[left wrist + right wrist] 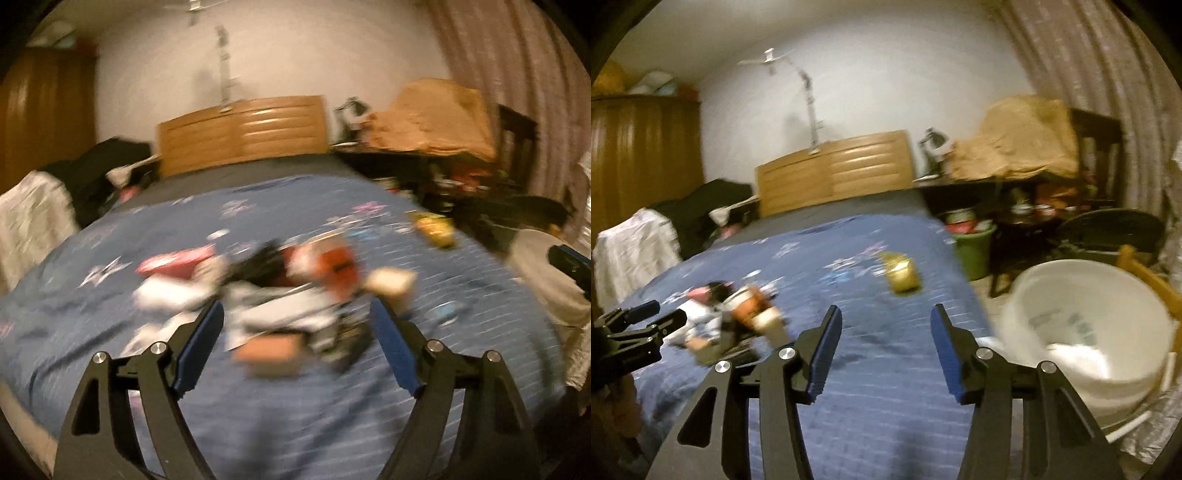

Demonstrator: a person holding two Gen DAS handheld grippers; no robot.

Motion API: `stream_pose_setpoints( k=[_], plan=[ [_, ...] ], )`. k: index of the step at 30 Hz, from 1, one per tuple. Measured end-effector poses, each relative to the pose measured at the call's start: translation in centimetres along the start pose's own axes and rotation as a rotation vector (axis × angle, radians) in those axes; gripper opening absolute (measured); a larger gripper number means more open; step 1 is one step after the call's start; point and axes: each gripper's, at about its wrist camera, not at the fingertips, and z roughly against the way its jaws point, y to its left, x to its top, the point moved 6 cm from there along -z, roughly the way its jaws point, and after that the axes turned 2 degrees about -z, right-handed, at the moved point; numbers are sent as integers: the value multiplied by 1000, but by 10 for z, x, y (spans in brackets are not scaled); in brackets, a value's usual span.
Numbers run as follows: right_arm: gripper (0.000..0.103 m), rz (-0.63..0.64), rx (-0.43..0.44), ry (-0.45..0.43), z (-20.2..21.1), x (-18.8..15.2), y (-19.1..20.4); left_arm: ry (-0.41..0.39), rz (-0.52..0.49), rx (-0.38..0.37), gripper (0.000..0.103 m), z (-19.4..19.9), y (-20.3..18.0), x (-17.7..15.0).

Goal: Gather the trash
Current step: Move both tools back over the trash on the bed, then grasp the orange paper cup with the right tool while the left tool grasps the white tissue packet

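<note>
Left gripper [297,314] is standing spread and empty, trash pile [280,288] just beyond its jaws. Right gripper [886,317] is likewise gaping empty, yellow wrapper [901,275] lying ahead, white bucket [1089,332] off to its right.

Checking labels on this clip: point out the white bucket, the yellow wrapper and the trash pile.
white bucket [1052,291]: right wrist view, on its far rim.
yellow wrapper [903,277]: right wrist view, on its middle.
trash pile [288,295]: left wrist view, on the blurred heap's centre.
</note>
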Motion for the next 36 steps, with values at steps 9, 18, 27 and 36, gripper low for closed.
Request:
stream_pose_setpoints(
  k=[9, 18, 27, 36],
  plan=[
    [52, 139, 259, 140, -45, -10, 118, 88, 228, 161, 78, 2, 125, -46],
    [73, 329, 270, 304, -145, 35, 163, 103, 272, 137, 79, -5, 149, -60],
    [7, 426, 269, 516, -224, 15, 183, 112, 355, 170, 79, -9, 182, -68],
    [7, 309, 615, 491, -118, 32, 214, 106, 331, 149, 82, -9, 170, -60]
  ],
)
